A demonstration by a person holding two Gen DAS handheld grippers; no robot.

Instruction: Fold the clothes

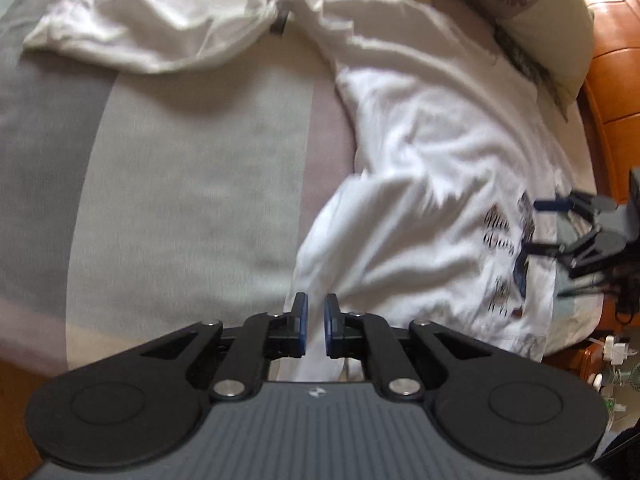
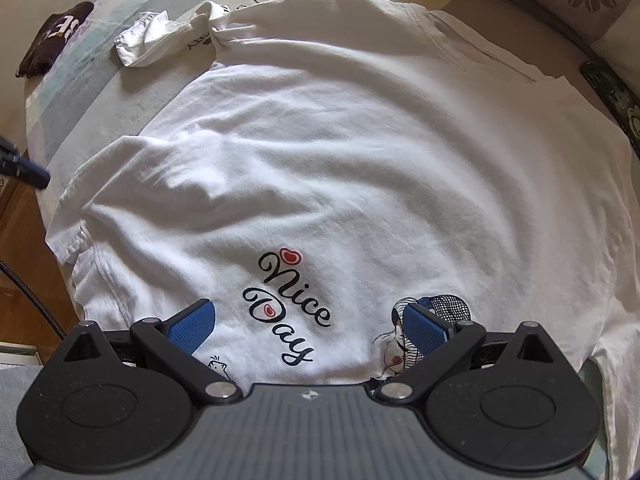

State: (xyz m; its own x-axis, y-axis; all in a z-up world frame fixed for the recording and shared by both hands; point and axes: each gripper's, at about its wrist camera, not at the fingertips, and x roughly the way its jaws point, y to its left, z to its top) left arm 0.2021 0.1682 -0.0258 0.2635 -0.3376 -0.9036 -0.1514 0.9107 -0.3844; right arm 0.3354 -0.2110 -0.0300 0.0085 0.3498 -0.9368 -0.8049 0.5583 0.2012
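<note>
Right hand-held gripper (image 2: 310, 326) spread, over T-shirt (image 2: 340, 160) print

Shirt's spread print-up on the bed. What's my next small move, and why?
Probably lower the open right gripper onto the white T-shirt edge near the "Nice Day" print and pinch it. Its pads hover above the cloth, holding nothing, and the left gripper is nearly closed and empty.

text: "Nice Day" in black script | on: white T-shirt (image 2: 340, 152); other print unreadable
</note>
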